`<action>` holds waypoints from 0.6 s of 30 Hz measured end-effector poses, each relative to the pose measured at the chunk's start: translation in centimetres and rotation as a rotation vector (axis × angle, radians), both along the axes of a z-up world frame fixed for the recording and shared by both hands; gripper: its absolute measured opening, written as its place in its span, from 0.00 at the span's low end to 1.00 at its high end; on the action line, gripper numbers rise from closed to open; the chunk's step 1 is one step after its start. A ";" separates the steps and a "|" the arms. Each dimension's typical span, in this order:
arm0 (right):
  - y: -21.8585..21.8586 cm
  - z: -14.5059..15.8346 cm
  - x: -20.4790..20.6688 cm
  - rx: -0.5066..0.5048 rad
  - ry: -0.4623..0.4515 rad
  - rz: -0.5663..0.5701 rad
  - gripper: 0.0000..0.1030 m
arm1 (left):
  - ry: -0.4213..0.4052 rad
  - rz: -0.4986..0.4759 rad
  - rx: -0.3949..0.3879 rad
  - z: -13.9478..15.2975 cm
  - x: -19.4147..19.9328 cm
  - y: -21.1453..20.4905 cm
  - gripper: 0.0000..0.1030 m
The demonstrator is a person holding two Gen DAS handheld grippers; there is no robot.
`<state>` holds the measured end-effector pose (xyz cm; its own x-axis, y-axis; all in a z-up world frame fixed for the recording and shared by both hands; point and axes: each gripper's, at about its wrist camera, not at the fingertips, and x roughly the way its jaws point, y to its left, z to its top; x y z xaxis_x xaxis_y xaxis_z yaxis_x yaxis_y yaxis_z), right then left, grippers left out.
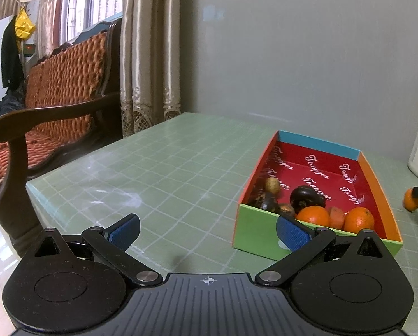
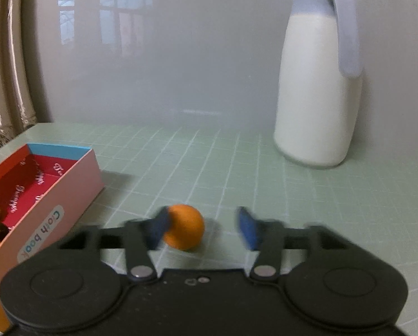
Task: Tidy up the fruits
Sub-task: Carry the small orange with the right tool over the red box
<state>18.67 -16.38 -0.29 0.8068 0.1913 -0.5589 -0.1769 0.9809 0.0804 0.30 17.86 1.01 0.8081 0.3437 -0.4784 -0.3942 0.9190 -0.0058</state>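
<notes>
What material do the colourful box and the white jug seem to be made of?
The box looks like printed cardboard: thin flat walls, sharp folded corners, matte colour panels. The jug seems smooth plastic, cream body with a grey lid and handle; coated metal is possible.

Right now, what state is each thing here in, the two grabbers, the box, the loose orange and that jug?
Left gripper: open, holding nothing, hovering beside the box.
Right gripper: open, one pad against the loose orange, not closed on it.
Loose orange: on the table, outside the box.
Box: lidless, upright, partly filled with oranges and dark fruits.
White jug: upright, lid closed.
</notes>
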 end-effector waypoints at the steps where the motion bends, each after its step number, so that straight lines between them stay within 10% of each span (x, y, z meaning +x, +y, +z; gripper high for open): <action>1: 0.0 -0.3 0.3 0.027 0.012 0.015 0.66 | 0.001 -0.004 0.003 0.0 0.0 -0.1 1.00; 9: 1.8 -1.0 1.4 0.054 0.036 0.076 0.34 | 0.011 -0.006 -0.005 -0.3 0.0 0.2 1.00; 18: 2.1 -0.5 0.3 0.039 -0.011 0.085 0.32 | 0.018 -0.001 -0.012 -0.6 0.1 0.4 1.00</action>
